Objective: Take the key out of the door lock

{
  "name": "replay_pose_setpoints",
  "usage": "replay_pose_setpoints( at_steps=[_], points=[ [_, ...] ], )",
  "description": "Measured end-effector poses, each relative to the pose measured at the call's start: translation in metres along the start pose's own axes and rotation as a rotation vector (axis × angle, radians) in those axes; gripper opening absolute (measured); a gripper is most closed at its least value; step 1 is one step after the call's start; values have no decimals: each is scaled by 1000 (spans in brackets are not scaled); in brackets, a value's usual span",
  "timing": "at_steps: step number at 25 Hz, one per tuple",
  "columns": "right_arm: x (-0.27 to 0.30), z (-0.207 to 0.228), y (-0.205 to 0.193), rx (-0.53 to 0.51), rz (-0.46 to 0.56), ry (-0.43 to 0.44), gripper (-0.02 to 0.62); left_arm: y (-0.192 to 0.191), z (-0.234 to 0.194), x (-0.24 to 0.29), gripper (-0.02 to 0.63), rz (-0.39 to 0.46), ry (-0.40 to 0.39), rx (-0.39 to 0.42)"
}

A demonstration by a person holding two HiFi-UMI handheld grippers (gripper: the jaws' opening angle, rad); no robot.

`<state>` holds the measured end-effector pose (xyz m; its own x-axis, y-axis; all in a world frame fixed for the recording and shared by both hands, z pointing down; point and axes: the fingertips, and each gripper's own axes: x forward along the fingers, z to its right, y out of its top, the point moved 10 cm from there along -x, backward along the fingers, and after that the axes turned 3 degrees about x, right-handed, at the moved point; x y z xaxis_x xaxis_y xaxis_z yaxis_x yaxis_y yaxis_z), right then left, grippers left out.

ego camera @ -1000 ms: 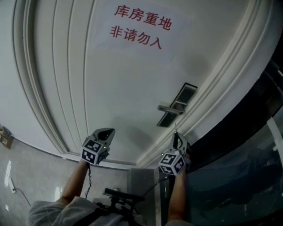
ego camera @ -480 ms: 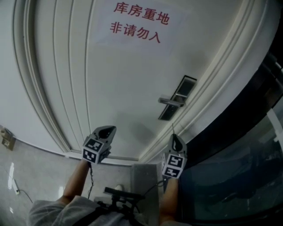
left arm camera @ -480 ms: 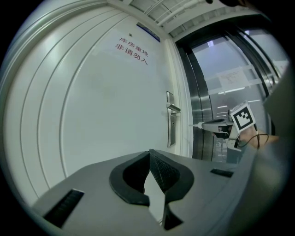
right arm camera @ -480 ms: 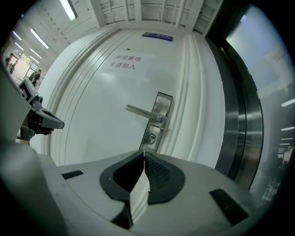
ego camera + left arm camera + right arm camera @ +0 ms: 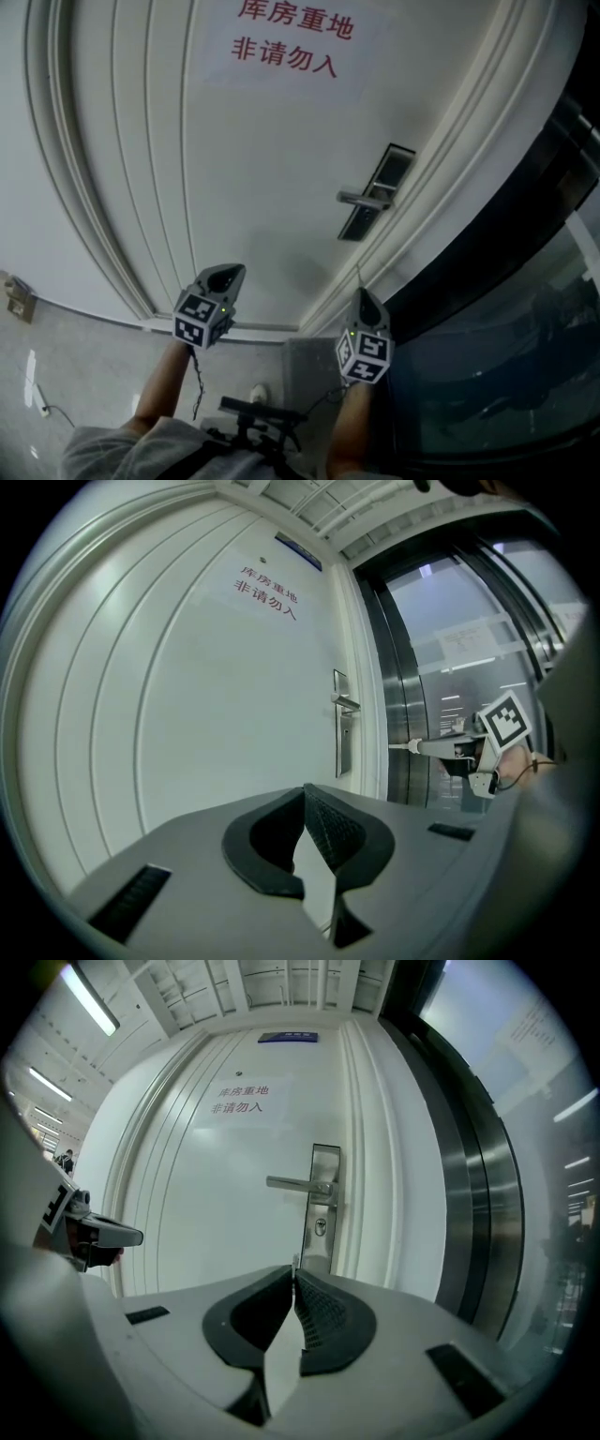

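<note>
The right gripper (image 5: pixel 294 1274) has its jaws pinched together on the key (image 5: pixel 405 745), a thin pale sliver poking out past the tips. The gripper sits back from the white door (image 5: pixel 234 1194). The key is out of the lock (image 5: pixel 321 1227) and well apart from it; the keyhole sits straight ahead, just under the lever handle (image 5: pixel 298 1184). The left gripper (image 5: pixel 306 794), off to the side, has its jaws closed on nothing.
</note>
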<state>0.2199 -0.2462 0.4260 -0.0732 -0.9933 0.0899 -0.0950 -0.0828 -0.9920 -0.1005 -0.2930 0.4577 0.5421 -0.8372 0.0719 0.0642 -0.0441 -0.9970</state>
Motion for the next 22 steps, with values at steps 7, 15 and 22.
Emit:
replay_pose_setpoints(
  at_steps=[7,15,22],
  points=[
    [-25,-17,-9,32,6,21,20,-8,-1,-23,5,8,12,-13],
    [-51,-36,-17,52,14,39,20,-14,4,-50,5,15,19,-3],
    [-73,-43,-23,69,23,40,20,-17,13,-70,5,18,19,8]
  ],
)
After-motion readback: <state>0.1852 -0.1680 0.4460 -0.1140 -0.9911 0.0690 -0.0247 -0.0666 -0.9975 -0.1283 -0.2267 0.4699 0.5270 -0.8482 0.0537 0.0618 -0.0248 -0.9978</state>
